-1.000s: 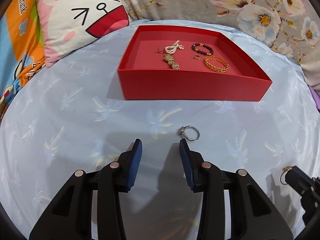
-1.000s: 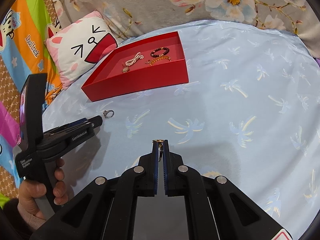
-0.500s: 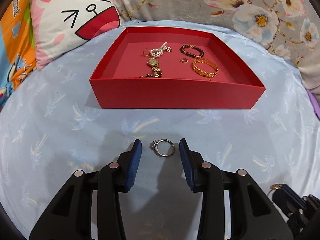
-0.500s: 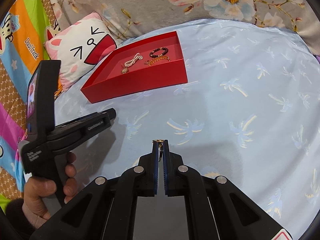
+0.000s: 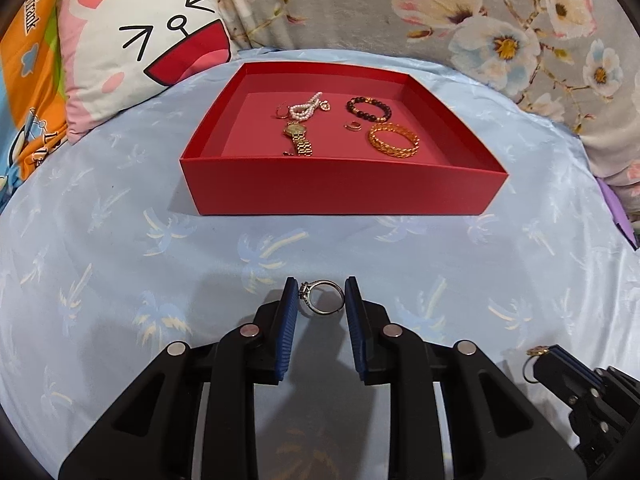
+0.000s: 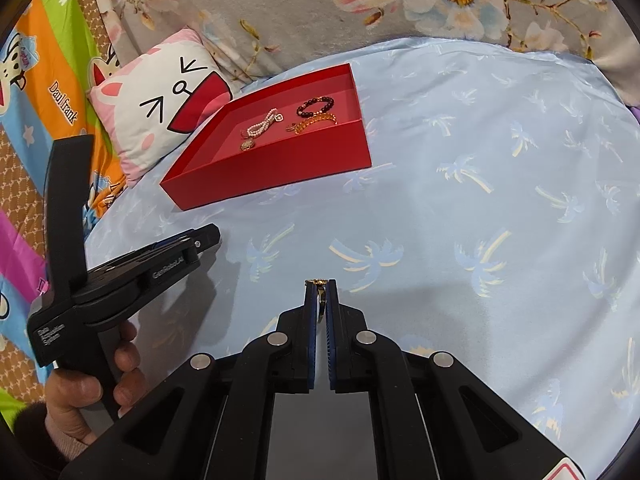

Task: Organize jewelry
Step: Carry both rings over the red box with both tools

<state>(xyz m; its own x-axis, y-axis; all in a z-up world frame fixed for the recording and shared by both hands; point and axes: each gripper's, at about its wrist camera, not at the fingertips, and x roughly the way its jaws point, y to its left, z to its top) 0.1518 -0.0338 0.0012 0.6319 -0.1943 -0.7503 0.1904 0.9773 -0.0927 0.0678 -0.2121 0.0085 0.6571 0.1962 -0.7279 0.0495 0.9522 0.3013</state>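
Observation:
A silver ring with a stone [image 5: 305, 290] lies on the blue sheet between the pads of my left gripper [image 5: 321, 300]. Its jaws are closing: the stone side meets the left pad, and a hair's gap shows at the right pad. My right gripper [image 6: 320, 296] is shut on a gold ring [image 6: 319, 282], held just above the sheet. It also shows at the lower right of the left wrist view. Ahead stands the red box [image 5: 344, 192], which holds a gold watch [image 5: 298, 138], a pearl bracelet [image 5: 306, 108], a dark bead bracelet [image 5: 368, 108], a gold bangle [image 5: 394, 142] and a small ring [image 5: 354, 125].
A cat-face pillow [image 5: 140, 48] leans at the back left of the box. Floral fabric [image 5: 440, 20] rises behind the bed. A hand [image 6: 80, 392] holds the left gripper [image 6: 212, 236] at the lower left of the right wrist view. Colourful cartoon cloth lines the left side.
The left gripper moved right and forward until the silver ring lay between its pads, and its jaws narrowed around the ring. The right gripper stayed still, shut on the gold ring.

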